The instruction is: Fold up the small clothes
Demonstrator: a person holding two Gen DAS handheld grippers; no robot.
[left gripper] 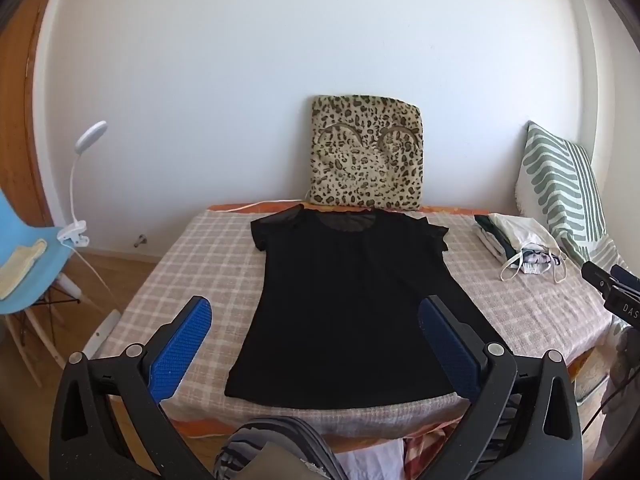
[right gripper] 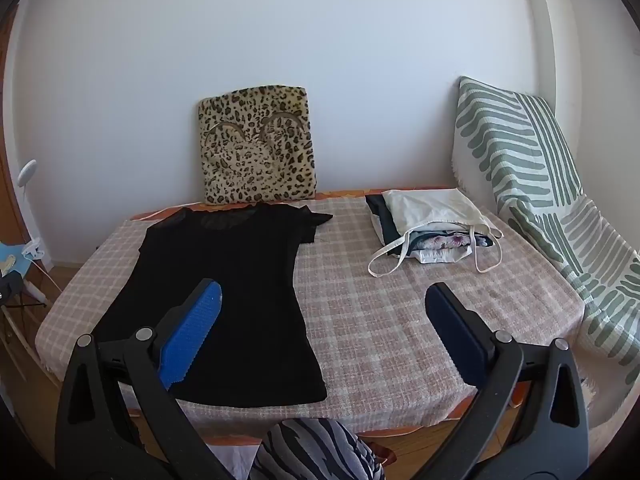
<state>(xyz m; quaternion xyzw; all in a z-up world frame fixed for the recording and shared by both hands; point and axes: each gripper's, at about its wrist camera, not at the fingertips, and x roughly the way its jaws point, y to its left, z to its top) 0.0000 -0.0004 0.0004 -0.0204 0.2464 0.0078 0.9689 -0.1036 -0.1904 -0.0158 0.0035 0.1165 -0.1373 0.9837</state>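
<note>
A black short-sleeved top [left gripper: 352, 300] lies flat and spread out on the checked table cover [left gripper: 200, 264], neck toward the wall, hem at the near edge. It also shows in the right wrist view [right gripper: 224, 300]. My left gripper [left gripper: 316, 312] is open and empty, held above the top's lower half. My right gripper [right gripper: 324, 300] is open and empty, above the top's right side and the bare cover [right gripper: 400, 320]. The right gripper's body shows at the right edge of the left wrist view [left gripper: 612, 288].
A pile of folded clothes with white straps [right gripper: 432, 224] lies at the back right of the table. A leopard-print cushion [right gripper: 256, 148] leans on the wall. A green-striped cushion [right gripper: 540, 184] stands at right. A blue chair [left gripper: 28, 256] with a clip lamp [left gripper: 80, 184] stands left.
</note>
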